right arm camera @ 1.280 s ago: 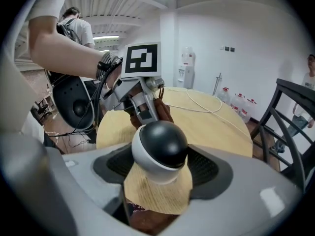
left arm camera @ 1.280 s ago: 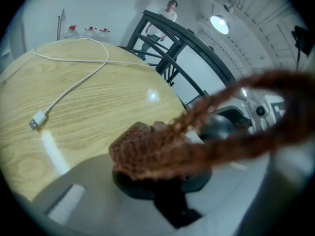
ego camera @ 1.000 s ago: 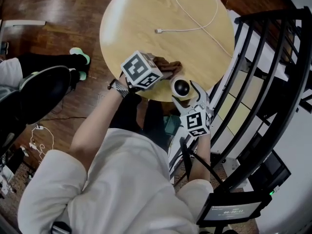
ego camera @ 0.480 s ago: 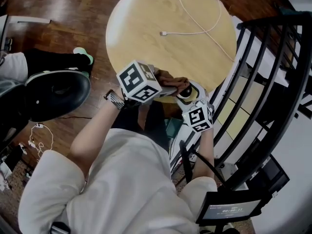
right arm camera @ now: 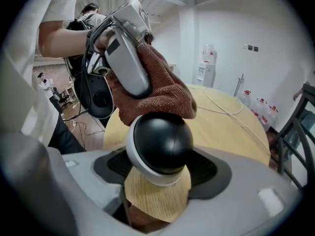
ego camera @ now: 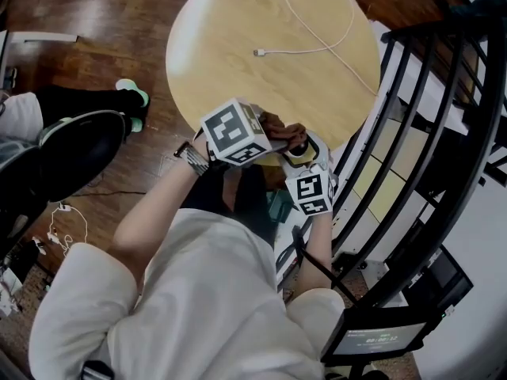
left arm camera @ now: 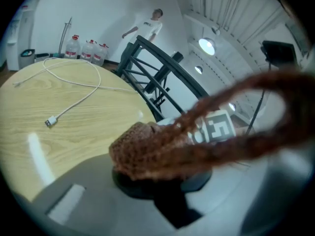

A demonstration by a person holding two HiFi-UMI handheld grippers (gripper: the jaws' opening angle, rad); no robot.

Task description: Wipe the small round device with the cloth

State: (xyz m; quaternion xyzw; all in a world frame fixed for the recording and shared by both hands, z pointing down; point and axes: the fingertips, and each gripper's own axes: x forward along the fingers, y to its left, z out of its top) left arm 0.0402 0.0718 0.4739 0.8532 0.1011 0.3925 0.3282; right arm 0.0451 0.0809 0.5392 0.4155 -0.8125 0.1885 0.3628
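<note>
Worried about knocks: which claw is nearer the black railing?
Right. The right claw, just closed on the round device, is beside the railing; the left claw, holding the cloth, sits beyond the device.

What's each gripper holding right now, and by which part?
Right gripper, jaws just closing: small round black-domed white device, clamped by its white sides. Left gripper: brown knitted cloth, pinched by a bunched part, draped over that device.

Bright, even indoor light; fisheye-bent edges; cloth blurred near lens; ceiling lamp glares.
</note>
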